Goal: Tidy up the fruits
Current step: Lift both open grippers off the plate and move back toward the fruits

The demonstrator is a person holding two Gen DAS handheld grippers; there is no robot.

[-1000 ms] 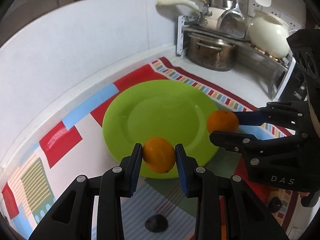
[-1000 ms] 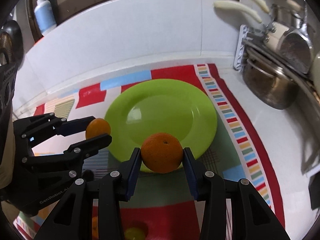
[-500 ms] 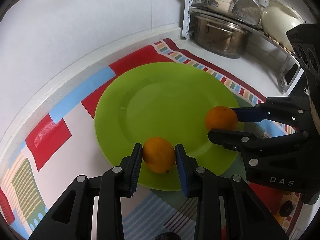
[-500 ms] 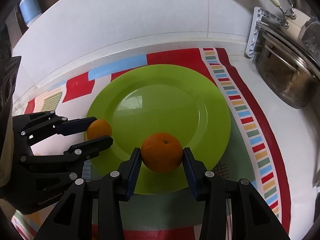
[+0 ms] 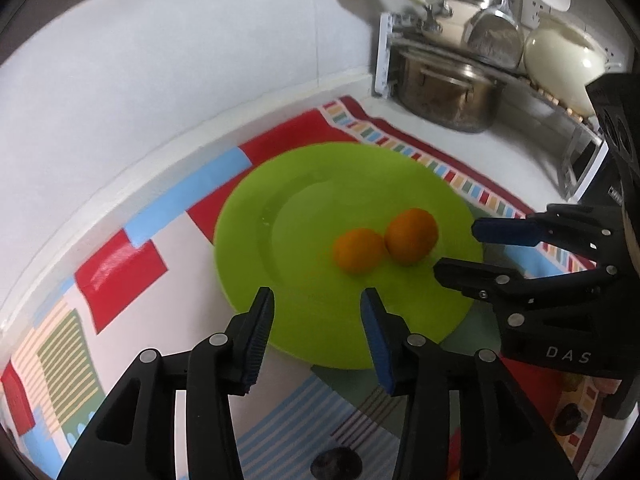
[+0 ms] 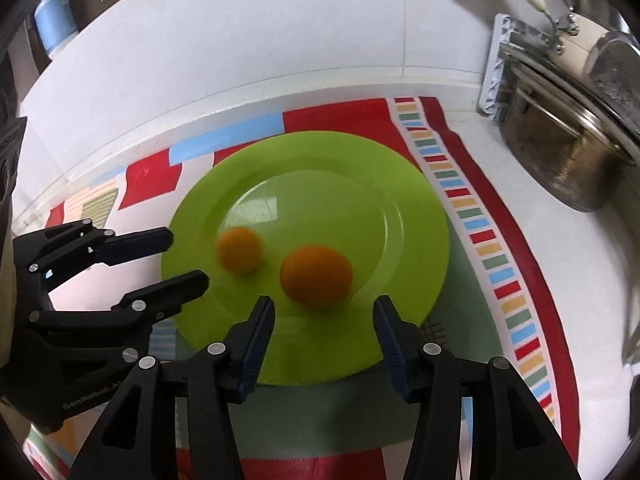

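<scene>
On the green plate (image 5: 288, 184), two oranges (image 5: 358, 250) laid touching, left tongs (image 5: 318, 304) and right tongs (image 6: 325, 312) both released, held empty at the rim.

White capitals "DAS" stand on the black body of the right gripper (image 5: 456, 254), seen from the left wrist camera. The left gripper (image 6: 188, 258) carries pale lettering beginning "GenRobot" (the rest runs out of view) on its lower body, below its fingers. No other text is legible.

Left gripper (image 5: 317, 300) and right gripper (image 6: 324, 308) both gape, empty.
</scene>
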